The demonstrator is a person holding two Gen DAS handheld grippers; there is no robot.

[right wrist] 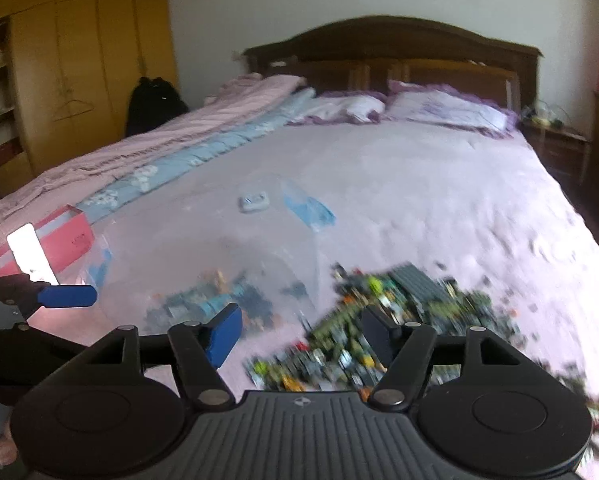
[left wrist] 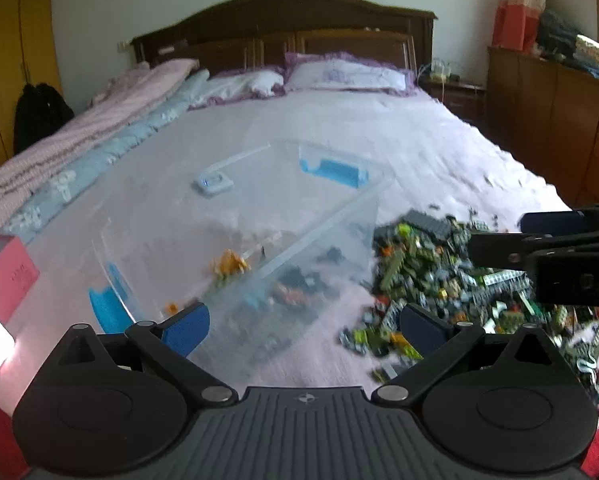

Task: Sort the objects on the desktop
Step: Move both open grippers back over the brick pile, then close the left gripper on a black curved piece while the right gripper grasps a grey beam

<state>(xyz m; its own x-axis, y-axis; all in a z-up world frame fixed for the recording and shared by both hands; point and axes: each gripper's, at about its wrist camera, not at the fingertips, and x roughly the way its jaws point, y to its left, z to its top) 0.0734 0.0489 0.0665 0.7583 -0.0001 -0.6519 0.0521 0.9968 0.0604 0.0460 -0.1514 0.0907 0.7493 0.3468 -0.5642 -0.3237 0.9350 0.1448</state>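
I'm over the bed (left wrist: pixel 399 128) now, both grippers out in front of me. My left gripper (left wrist: pixel 303 322) has its blue pads spread wide, nothing between them, hovering above the near end of the clear plastic bin (left wrist: pixel 227 240). The bin lies on the pale sheet with blue latches at its ends, and a few pieces sit inside it: an orange figure (left wrist: pixel 231 266) and some darker bits, though motion blur keeps me from making out what they are.

To the right of the bin, touching its near corner, sprawls the heap of building bricks (left wrist: pixel 451 276), mostly green, grey and black, with strays scattered across the sheet beyond. My right gripper (right wrist: pixel 303 330) hangs right above the near edge of that heap, fingers also apart and empty. From the left camera I catch it coming in from the right, its fingers reaching over the pile.

Past the bin lies a small white and blue clip-like thing (left wrist: pixel 213 182), apart from everything else. A pink box (left wrist: pixel 7 276) sits at the left edge of the bed, beside the folded pink and blue quilts (left wrist: pixel 99 128). Two pillows (left wrist: pixel 347 74) rest against the dark wooden headboard (left wrist: pixel 283 20).
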